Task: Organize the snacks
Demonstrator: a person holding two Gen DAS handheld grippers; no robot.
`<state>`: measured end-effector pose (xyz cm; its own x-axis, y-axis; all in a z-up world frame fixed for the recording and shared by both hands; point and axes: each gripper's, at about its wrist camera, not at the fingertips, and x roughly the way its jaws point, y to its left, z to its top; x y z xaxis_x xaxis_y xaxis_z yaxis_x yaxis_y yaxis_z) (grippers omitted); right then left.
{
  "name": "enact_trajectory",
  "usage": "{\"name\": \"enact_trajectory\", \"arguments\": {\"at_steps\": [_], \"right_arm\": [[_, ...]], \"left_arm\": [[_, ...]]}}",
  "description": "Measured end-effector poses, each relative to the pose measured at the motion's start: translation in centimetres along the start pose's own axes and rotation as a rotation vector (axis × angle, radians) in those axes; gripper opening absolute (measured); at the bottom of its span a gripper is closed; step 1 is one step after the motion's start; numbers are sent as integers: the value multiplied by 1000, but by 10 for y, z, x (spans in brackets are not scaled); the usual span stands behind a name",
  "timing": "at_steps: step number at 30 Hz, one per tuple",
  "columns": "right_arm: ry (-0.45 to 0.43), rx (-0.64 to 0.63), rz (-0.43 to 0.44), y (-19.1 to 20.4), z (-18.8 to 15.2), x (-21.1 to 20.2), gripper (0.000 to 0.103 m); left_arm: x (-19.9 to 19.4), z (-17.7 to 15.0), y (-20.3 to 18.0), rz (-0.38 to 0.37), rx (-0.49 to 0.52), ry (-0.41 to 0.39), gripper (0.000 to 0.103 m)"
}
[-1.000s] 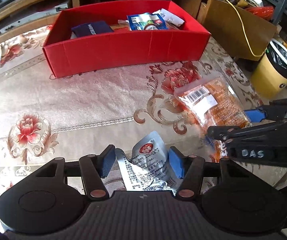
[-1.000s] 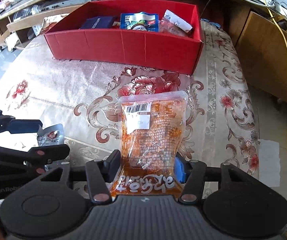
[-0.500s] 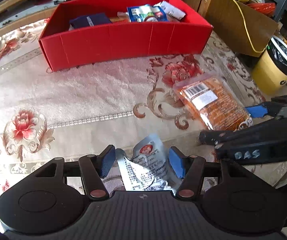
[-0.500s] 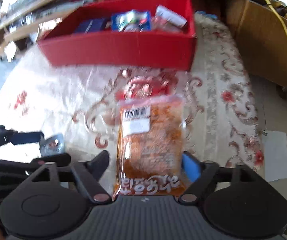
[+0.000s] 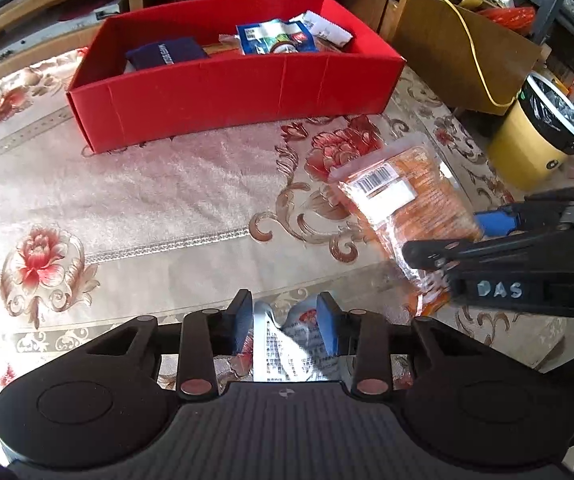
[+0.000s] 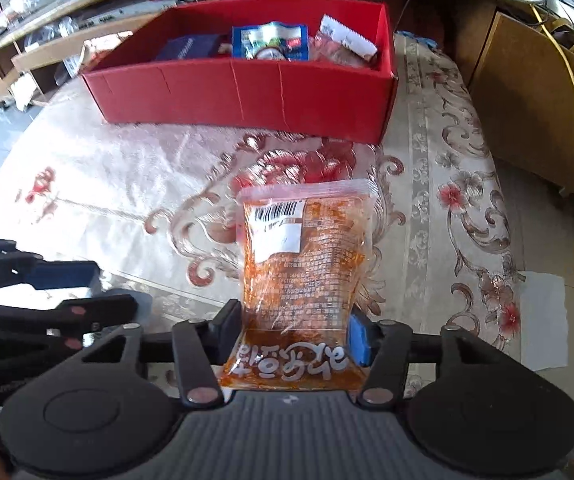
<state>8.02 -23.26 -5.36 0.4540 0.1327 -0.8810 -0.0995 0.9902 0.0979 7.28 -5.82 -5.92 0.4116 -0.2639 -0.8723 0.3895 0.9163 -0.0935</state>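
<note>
Left wrist view: my left gripper (image 5: pixel 285 320) clamps the silver packet (image 5: pixel 291 344), my right gripper (image 6: pixel 295 330) has just closed on the orange bag (image 6: pixel 303 264). Three snacks sit in the red box (image 5: pixel 227 92) (these two remain on the table).

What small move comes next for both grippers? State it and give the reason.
Probably lift both packets and carry them to the red box. The left gripper is shut on the silver packet, the right gripper pinches the orange packet, and both packets remain outside the box.
</note>
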Motion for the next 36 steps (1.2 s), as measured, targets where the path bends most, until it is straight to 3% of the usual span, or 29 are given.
{"name": "enact_trajectory", "arguments": {"at_steps": [1,2,4,6,7,12,15,17,18,21,25,26,28,30,35,36], "right_arm": [[-4,7,5,-2,0,-2,44],[-3,14,9,-3,0,-2,44],[3,11,7,-3,0,0,44],[6,12,9,-3,1,1,45],[10,21,10,-4,1,1,46],[37,3,11,-4,1,12,62],[30,-28,-2,3,5,21,72],[36,-50,-5,8,8,27,87],[50,-69,6,12,10,33,101],[51,-101,-20,22,11,40,103],[46,-30,16,11,15,37,103],[41,-41,1,10,14,34,98],[23,-63,-20,10,9,26,73],[15,-61,-13,7,5,18,62],[-10,-8,6,-5,8,3,46],[-19,6,22,-9,9,0,34]], "left_arm": [[0,0,1,-1,-5,3,47],[1,0,2,-6,-10,12,48],[0,-2,0,-20,-13,12,62],[-3,-4,-6,-37,6,6,84],[-5,-5,-11,-39,24,5,86],[14,-12,-22,23,70,67,87],[15,-11,-20,56,71,55,84],[15,-11,-17,65,62,55,84],[14,-11,-16,65,61,57,84],[12,-13,-11,54,50,65,85],[6,-14,-2,26,18,69,87],[5,-13,-1,18,13,69,87],[4,-14,-1,7,9,70,88],[5,-13,-2,8,4,71,90],[12,-9,-14,49,30,67,90],[13,-10,-17,65,44,65,88]]}}
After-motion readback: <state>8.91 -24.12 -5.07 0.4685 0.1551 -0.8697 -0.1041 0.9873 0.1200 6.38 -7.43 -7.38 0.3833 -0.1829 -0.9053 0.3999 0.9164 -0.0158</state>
